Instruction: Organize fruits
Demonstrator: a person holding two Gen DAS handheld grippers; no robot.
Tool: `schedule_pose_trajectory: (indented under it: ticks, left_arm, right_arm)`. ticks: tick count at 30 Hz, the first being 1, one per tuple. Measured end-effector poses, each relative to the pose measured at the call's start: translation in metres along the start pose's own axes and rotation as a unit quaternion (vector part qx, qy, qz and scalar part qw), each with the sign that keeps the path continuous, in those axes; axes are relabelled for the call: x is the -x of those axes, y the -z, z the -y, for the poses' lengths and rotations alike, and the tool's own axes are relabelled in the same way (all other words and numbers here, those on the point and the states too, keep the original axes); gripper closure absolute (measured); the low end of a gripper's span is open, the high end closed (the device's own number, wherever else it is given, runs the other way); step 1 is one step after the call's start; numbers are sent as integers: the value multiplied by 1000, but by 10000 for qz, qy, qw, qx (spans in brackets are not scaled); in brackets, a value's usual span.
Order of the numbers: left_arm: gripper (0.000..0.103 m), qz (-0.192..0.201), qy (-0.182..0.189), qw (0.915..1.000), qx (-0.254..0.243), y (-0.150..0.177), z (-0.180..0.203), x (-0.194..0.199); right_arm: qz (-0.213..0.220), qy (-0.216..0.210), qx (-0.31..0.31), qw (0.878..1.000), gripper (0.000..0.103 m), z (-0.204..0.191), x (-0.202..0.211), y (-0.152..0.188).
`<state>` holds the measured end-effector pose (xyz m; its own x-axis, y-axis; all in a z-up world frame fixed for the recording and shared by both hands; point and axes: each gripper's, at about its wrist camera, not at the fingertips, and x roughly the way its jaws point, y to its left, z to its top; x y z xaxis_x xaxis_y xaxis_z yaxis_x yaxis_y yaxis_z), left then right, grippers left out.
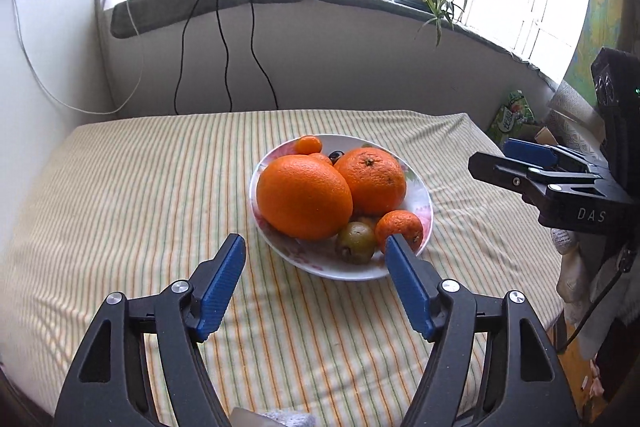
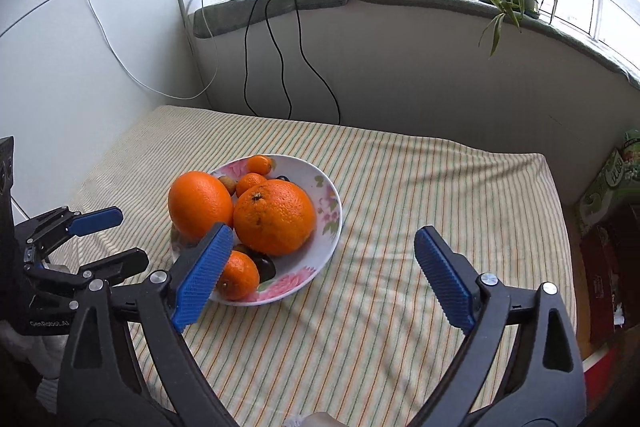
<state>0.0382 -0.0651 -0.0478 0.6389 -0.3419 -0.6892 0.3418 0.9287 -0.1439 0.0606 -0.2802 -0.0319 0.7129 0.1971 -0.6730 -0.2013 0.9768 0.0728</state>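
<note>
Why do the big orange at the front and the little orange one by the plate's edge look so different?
The big orange is much larger than the little mandarin. The big orange looks smooth and evenly bright, while the little mandarin shows some dark marks. The big orange fills the left side of the flowered plate; the little mandarin sits near the front rim, beside a greenish-brown fruit. Both are round, orange and on the same plate.

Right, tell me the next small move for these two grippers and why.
Probably draw both back a little more and stop. Every fruit in view already sits on the floral plate: two big oranges, small mandarins, a greenish fruit. The left gripper and right gripper are open with nothing between the jaws, and no loose fruit shows on the striped cloth.
</note>
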Motion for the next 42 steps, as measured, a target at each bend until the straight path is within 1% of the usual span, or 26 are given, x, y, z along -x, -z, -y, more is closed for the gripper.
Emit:
schedule_pose_trajectory:
  ticks: [3,6,8,13,21,31,42]
  left_arm:
    - [30,56,-45,9999,80,0,-2,6]
    - [27,154,-82,9998,110,1,-3,13]
    - [27,190,-123,9997,132,1,-3,15]
    - [27,230,-213,9994,154,1,-5,21]
    - [27,322,-291,9989,151,0,-6,27]
    - [27,328,-374,9987,126,2,-2,24]
    - [27,311,-375,9987,143,1,-1,22]
  right_arm:
    - [92,188,-179,9996,5,2,10,13]
    - [174,281,-399,9987,5,3,20,24]
    - [227,352,-507,9978,4,3,26,30]
    - [246,430,-455,9977,4,-6,31,37]
    - [277,388,-386,9981,4,-15,32,36]
    - [219,278,-435,9984,4,-17,29,38]
    - [192,271,-469,9983,4,-18,27,40]
